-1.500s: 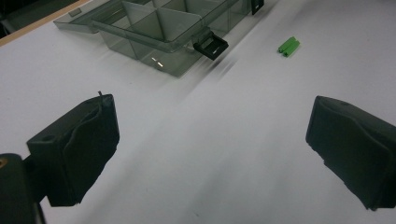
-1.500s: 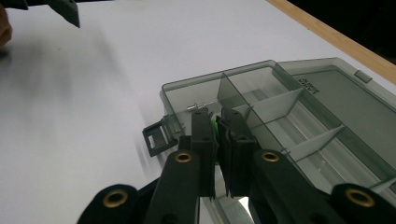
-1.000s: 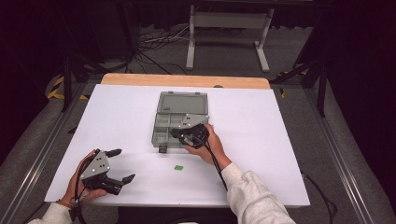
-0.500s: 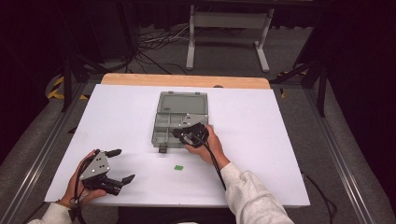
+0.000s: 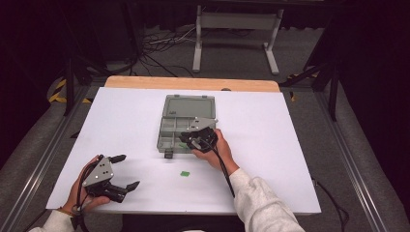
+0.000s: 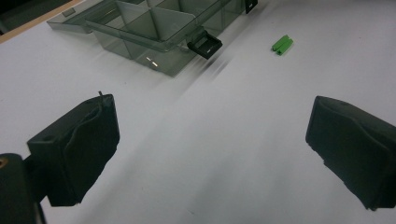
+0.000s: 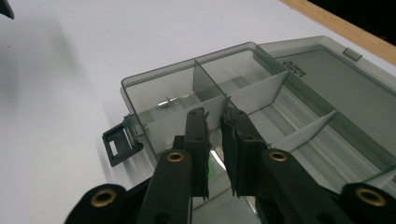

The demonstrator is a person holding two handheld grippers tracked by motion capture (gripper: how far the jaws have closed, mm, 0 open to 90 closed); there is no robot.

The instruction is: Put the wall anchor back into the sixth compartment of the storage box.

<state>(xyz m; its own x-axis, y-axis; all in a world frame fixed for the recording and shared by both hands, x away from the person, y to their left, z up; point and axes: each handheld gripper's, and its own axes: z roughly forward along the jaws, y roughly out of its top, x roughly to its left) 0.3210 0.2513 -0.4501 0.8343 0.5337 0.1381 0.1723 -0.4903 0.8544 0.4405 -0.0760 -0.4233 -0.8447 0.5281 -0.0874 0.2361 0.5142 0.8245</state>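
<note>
A smoky clear compartment box lies open at mid-table, lid flat behind it. My right gripper points into its near right compartment. In the right gripper view its jaws have just been opening and stand a narrow gap apart. A sliver of green shows low in that gap, below the pads, and I cannot tell if it touches them. A small metal pin lies in the left compartment. My left gripper rests wide open at the near left with nothing between its jaws. A green piece lies on the table.
The box's black latch hangs off its front wall toward me. A white sheet covers the table, with a wooden edge at the far side. Cables and a stand sit on the floor beyond it.
</note>
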